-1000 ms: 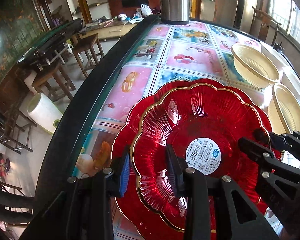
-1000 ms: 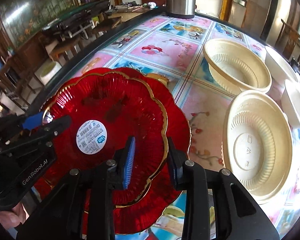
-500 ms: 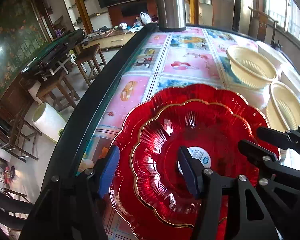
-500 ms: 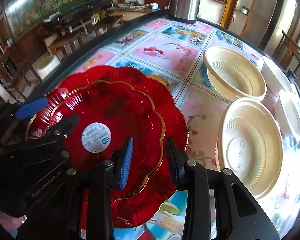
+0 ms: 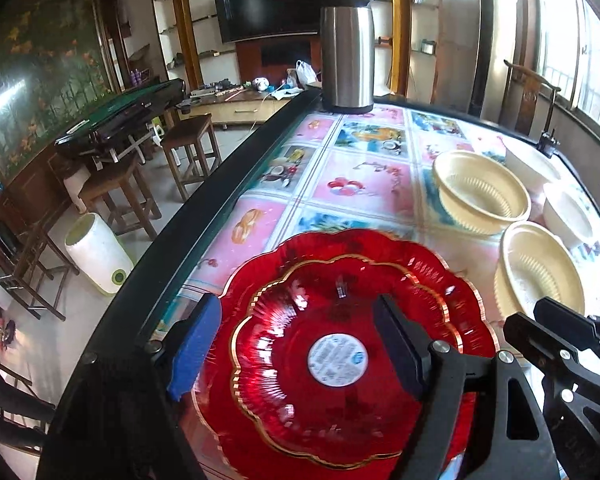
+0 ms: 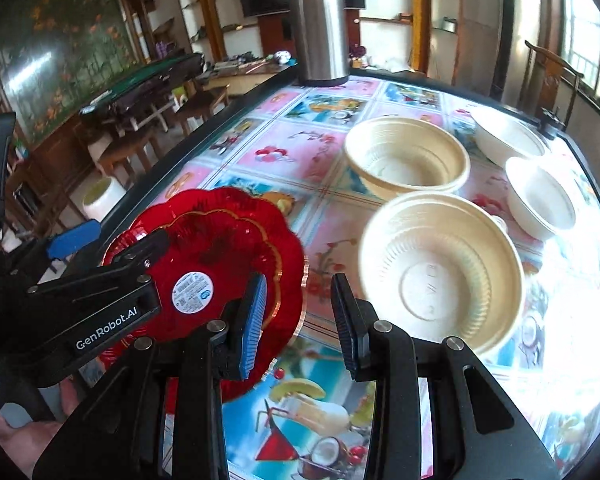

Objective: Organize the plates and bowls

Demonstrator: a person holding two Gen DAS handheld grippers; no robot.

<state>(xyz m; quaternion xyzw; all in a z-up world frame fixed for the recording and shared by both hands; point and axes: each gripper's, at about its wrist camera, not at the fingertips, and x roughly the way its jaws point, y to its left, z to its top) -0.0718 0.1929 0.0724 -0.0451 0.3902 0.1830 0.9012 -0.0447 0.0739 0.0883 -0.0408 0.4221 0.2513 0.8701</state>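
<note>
Two red plates (image 5: pixel 340 364) stacked at desk (image 5: pixel 364 184) edge, cream bowls (image 6: pixel 436 268) loose at 2 o'clock.
Left gripper (image 5: pixel 300 352) jaws opening, straddling plates, not pinching; right gripper (image 6: pixel 300 320) narrowly spread, empty. Next, likely nest bowls: approach rim squarely, pinch wall, lower centred into the matching bowl.

It was a home living room: a wall-mounted black television (image 5: pixel 274 8), wooden stools (image 5: pixel 190 148), a green-topped mahjong table (image 5: pixel 120 114).

Plates (image 5: pixel 340 380) red w/ gold scalloped rims; bowls (image 6: pixel 440 276) cream, ribbed; tablecloth (image 5: pixel 360 184) pink/blue fruit-pic squares; flask (image 5: pixel 347 46) steel.
</note>
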